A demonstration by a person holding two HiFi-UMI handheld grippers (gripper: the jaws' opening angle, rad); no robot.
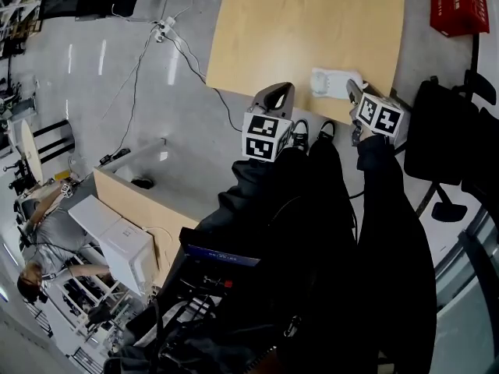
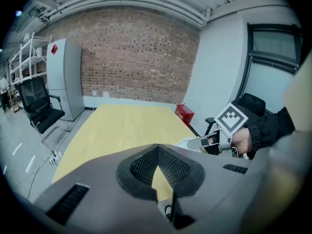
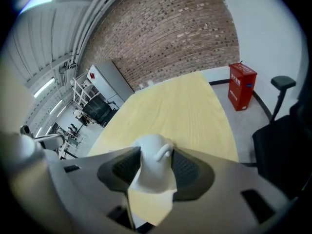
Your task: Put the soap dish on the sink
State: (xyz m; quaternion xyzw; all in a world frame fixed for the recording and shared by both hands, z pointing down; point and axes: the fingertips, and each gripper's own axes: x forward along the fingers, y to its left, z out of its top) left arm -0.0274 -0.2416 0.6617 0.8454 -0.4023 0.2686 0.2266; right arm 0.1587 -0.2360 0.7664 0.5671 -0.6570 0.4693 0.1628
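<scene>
A white toy sink (image 1: 331, 82) with a curved tap lies at the near edge of the pale wooden table (image 1: 304, 29). My right gripper (image 1: 352, 92) sits at its right end. In the right gripper view the sink (image 3: 153, 167) fills the gap between both black pads (image 3: 119, 167), so the right gripper (image 3: 152, 169) is shut on it. My left gripper (image 1: 281, 92) hovers over the table's near edge, left of the sink. Its jaws (image 2: 158, 172) are together with nothing in them. From there I see the sink (image 2: 187, 143) and the right gripper (image 2: 214, 140) at the right. No soap dish is visible.
A red box (image 1: 460, 5) stands on the floor beyond the table's right corner. A black office chair (image 1: 448, 131) is close on the right. Cables (image 1: 164, 29) trail over the floor at the left, and a wooden-walled box (image 1: 132, 185) stands at the lower left.
</scene>
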